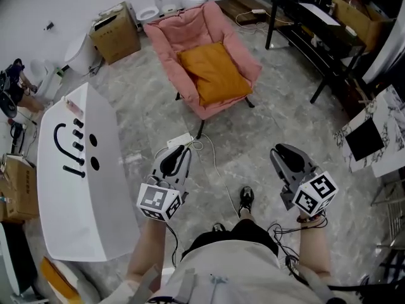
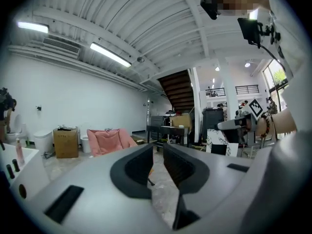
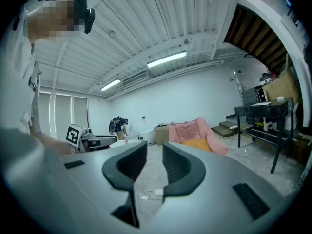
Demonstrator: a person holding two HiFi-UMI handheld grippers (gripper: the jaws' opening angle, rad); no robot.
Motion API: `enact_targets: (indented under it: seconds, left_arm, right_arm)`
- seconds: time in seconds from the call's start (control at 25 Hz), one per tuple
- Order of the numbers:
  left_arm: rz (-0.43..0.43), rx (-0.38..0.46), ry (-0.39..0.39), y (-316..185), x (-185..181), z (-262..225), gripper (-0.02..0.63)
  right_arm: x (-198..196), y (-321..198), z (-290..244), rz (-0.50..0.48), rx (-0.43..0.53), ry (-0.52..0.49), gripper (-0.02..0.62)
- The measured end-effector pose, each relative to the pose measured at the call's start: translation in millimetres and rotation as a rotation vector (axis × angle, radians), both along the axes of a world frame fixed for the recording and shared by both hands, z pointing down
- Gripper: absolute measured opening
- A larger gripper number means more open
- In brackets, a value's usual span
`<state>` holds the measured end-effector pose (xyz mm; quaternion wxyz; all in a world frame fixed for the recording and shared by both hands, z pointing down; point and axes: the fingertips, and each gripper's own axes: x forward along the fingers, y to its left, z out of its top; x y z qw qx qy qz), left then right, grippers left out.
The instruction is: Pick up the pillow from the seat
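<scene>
Head view: orange pillow [image 1: 214,73] lies on the pink chair [image 1: 166,37] at 12 o'clock, well apart from left gripper [image 1: 177,154] and right gripper [image 1: 285,152] at 7 and 4, so this looks like the approach step, nothing picked yet. Left gripper view: jaws all but closed, nothing between, chair at 8 o'clock. Right gripper view: jaws likewise closed and empty, pillow at 4 o'clock; next move needs closing in and spreading the jaws.

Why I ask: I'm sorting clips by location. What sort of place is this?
Probably a storage hall or showroom: a loose bathtub, toilets and a cardboard box stand on bare stone floor.
</scene>
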<state>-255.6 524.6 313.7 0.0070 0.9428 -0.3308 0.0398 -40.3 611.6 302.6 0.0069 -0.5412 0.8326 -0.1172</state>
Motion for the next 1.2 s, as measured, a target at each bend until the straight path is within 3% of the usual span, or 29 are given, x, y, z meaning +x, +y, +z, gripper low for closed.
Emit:
enact_targets:
  seconds: [0.04,0.08,0.28,0.44,0.76,1.2]
  left_arm:
    - [-0.004,-0.021,-0.008,-5.0,4.2,4.3,0.078]
    - [-0.010,-0.042,-0.013,-9.4,8.4,9.5,0.111]
    - [-0.044,-0.110,-0.032,-46.6,33.1,27.7,0.183]
    - [-0.046,-0.176,-0.026,-86.1,63.4,34.2,0.192]
    - [-0.105,-0.233,-0.019,-145.0,115.7,37.8,0.229]
    - [-0.159,-0.302,-0.011,-203.9,131.1,46.0,0.286]
  right_arm:
    - [3.7,-5.9,3.3,-0.013,-0.011,-0.010,0.136]
    - [7.8,-11.2,7.1,-0.026,-0.022,-0.017,0.154]
    - [38.2,-58.7,20.1,-0.068,-0.034,-0.028,0.170]
    - [73.8,-103.7,23.5,-0.086,-0.053,-0.034,0.172]
    - [131.0,-177.5,25.7,-0.156,-0.082,-0.055,0.210]
    - [147.0,-254.7,37.6,-0.238,-0.118,-0.091,0.252]
